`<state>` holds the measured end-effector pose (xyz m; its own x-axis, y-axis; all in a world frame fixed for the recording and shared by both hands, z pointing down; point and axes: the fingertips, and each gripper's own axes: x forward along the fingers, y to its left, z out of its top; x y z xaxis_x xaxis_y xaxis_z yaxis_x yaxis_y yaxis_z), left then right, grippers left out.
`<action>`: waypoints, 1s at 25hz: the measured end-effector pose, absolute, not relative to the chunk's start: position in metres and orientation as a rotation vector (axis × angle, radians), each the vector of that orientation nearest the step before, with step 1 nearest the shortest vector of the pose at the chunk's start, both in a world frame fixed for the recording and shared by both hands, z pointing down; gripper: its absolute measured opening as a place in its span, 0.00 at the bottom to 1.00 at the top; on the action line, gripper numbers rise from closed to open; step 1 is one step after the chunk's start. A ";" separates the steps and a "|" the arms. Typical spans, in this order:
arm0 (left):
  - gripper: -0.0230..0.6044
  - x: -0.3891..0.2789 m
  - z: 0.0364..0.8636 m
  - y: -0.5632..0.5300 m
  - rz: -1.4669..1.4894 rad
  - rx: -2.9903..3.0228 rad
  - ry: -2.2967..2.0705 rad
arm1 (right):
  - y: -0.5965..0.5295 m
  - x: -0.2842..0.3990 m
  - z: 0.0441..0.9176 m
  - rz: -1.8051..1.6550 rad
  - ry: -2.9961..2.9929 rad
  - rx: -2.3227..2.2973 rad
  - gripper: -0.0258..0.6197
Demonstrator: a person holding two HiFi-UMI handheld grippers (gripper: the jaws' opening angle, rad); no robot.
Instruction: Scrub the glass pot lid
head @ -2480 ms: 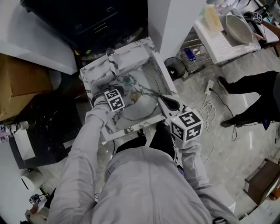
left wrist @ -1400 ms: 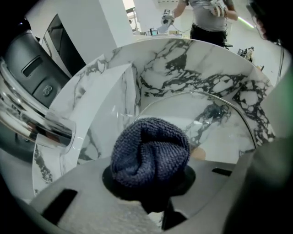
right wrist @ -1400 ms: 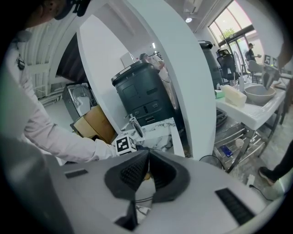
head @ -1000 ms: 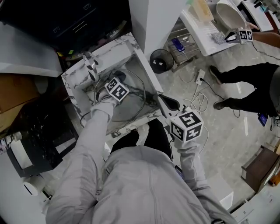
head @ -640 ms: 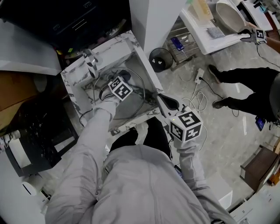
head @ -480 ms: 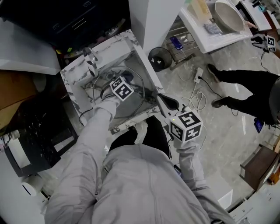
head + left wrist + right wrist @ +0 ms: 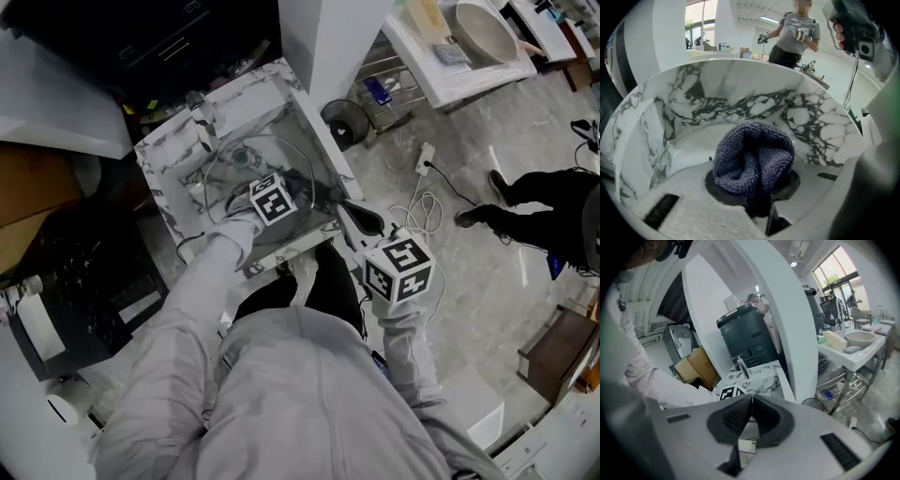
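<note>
The glass pot lid [image 7: 234, 174] lies in the marble sink [image 7: 178, 150]; its thin round rim shows under my left arm. My left gripper [image 7: 281, 184] reaches down into the sink over the lid's front right part. In the left gripper view it is shut on a bunched blue-purple knitted cloth [image 7: 754, 158], with the lid's curved edge [image 7: 665, 157] to the left. My right gripper [image 7: 364, 221] hangs outside the sink's front right corner, jaws shut on nothing [image 7: 751, 405].
A tap [image 7: 201, 114] stands at the sink's back left. A white pillar [image 7: 323, 42] rises just right of the sink. Cables [image 7: 422, 208] lie on the floor. A person [image 7: 548, 202] stands at the right, near a white table with a bowl [image 7: 483, 33].
My left gripper has moved with the cloth from the sink's back left, near the tap, toward the front right. The right gripper has stayed put. The person at the right has stepped away.
</note>
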<state>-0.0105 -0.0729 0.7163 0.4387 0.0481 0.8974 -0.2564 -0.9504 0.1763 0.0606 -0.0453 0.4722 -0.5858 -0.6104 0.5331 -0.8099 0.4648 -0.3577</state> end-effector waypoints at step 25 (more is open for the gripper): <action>0.17 -0.159 0.722 -0.057 1.739 2.195 -0.239 | -0.041 -0.004 0.466 0.778 -2.453 1.031 0.09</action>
